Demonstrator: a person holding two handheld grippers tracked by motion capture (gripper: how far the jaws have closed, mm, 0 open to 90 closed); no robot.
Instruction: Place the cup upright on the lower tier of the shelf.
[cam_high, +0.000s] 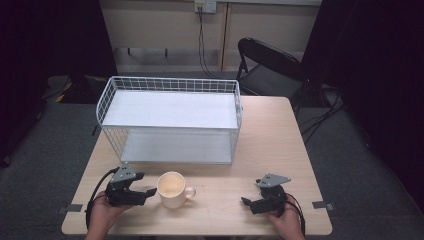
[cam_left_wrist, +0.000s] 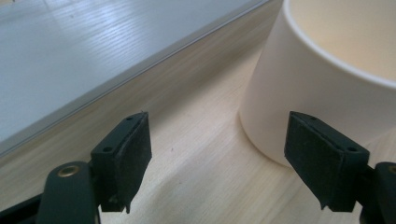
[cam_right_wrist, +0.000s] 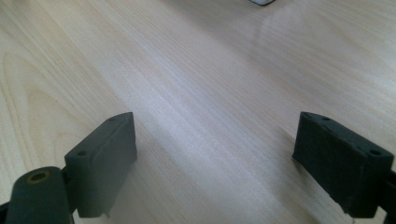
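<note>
A cream mug (cam_high: 172, 189) stands upright on the wooden table (cam_high: 270, 145) near the front edge, its handle pointing right. My left gripper (cam_high: 146, 185) lies just left of it, held in a hand and aimed at the mug. In the left gripper view its jaws (cam_left_wrist: 217, 140) stand open; the mug (cam_left_wrist: 327, 79) rises close behind the right pad, with bare wood between the pads. My right gripper (cam_high: 248, 200) rests at the front right, apart from the mug. Its jaws (cam_right_wrist: 215, 144) are open over bare table.
A white wire rack (cam_high: 170, 107) with two shelf boards stands at the back left of the table; its lower board (cam_left_wrist: 93, 51) lies just beyond my left gripper. A black folding chair (cam_high: 270, 65) stands behind the table. Tape marks sit near both front corners.
</note>
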